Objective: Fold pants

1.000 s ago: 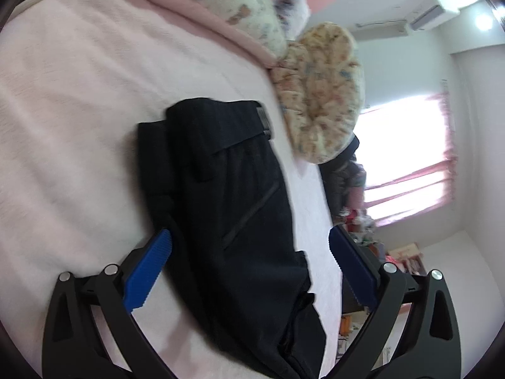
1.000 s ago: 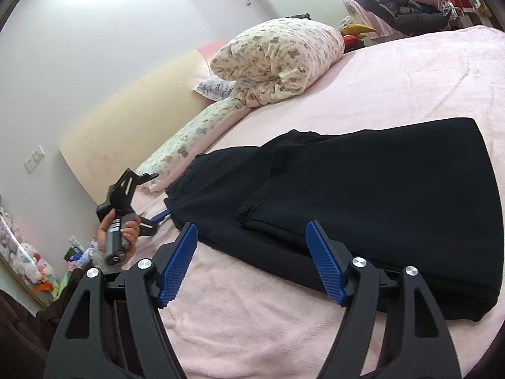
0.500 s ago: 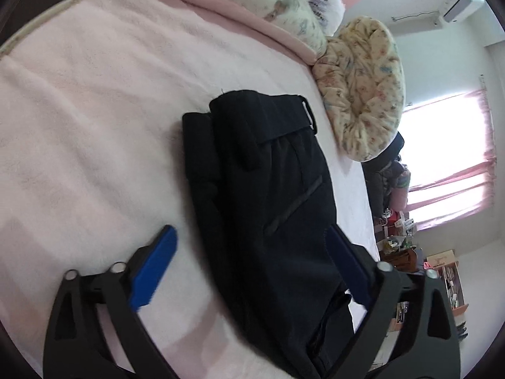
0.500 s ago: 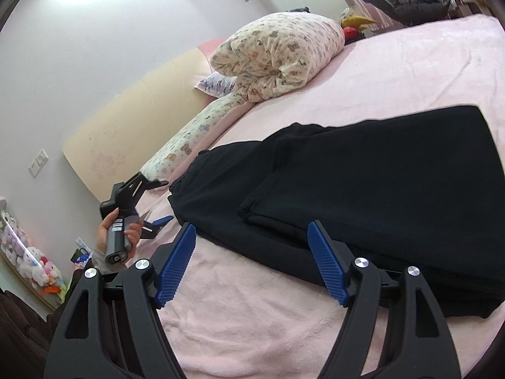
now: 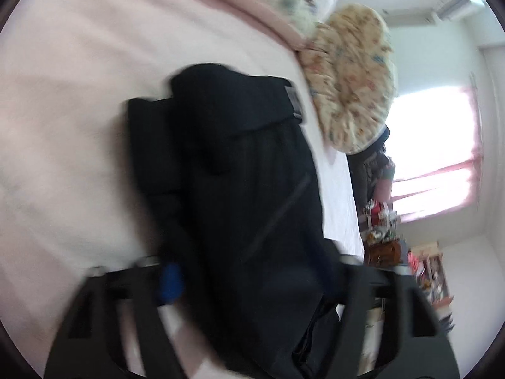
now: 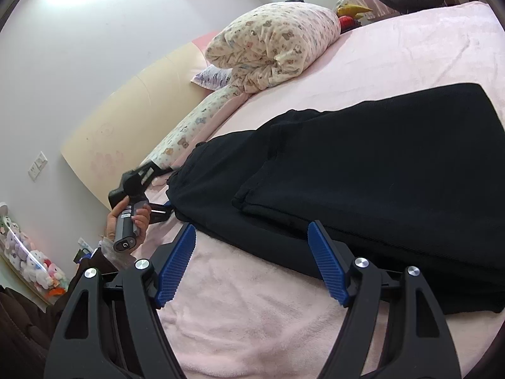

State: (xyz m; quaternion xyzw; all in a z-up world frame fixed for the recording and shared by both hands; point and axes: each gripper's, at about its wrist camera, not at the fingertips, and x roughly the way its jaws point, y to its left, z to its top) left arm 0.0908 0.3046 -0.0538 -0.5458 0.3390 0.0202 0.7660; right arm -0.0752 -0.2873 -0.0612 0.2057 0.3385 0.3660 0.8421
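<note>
Black pants (image 6: 363,177) lie folded on the pink bed, one layer on top of another. In the left wrist view the pants (image 5: 240,173) run up the middle, waistband at the far end; this view is blurred. My left gripper (image 5: 249,278) is open, its jaws straddling the near end of the pants. It also shows in the right wrist view (image 6: 164,208), held by a hand at the pants' left end. My right gripper (image 6: 252,262) is open and empty, just in front of the pants' near edge.
A pink blanket (image 6: 252,325) covers the bed. A rolled floral duvet (image 6: 274,44) and a long pillow (image 6: 189,132) lie by the headboard. A round floral cushion (image 5: 350,79) sits beyond the waistband. Cluttered shelves (image 5: 388,230) stand past the bed's edge.
My left gripper has moved forward over the near end of the pants, with fast motion blur. My right gripper has barely shifted.
</note>
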